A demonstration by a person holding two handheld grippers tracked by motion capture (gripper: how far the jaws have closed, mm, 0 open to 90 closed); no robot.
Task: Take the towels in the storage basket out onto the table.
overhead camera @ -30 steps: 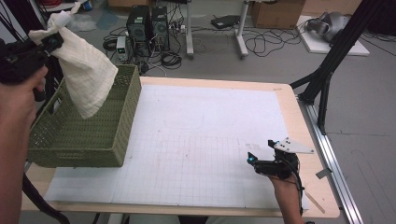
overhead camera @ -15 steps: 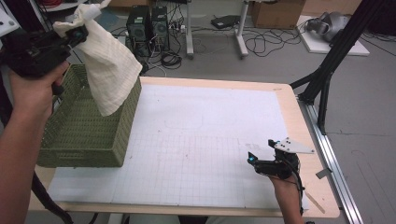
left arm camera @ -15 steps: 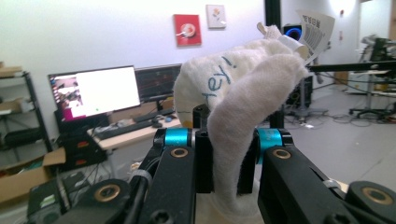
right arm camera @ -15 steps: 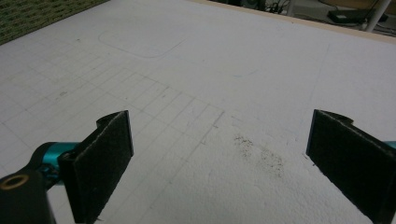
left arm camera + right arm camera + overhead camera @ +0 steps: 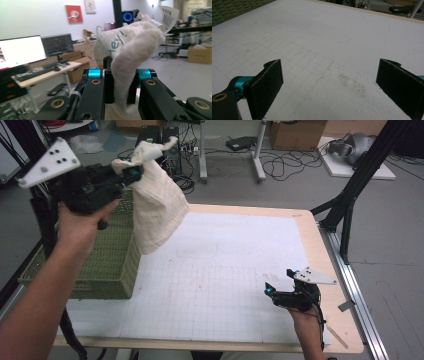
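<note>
A cream cloth [image 5: 156,205] hangs in the air from my left gripper [image 5: 131,174], which is shut on its top edge, high above the table's left side. In the left gripper view the cloth [image 5: 130,52] is pinched between the two black jaws, and blue handwriting shows on it. A green woven basket [image 5: 107,265] stands on the table's left, just below and left of the cloth. My right gripper [image 5: 268,289] rests low over the white gridded mat [image 5: 225,270] near the front right. It stands open [image 5: 329,85] with nothing between its pads.
The mat covers most of the wooden table [image 5: 330,285]. A black frame post [image 5: 350,205] rises at the table's right edge. Cables, computer towers and boxes lie on the floor beyond the far edge. A faint dark smudge [image 5: 352,82] marks the mat ahead of the right gripper.
My left gripper has carried the cloth up and to the right, from over the basket to past its right rim. The right gripper has stayed still.
</note>
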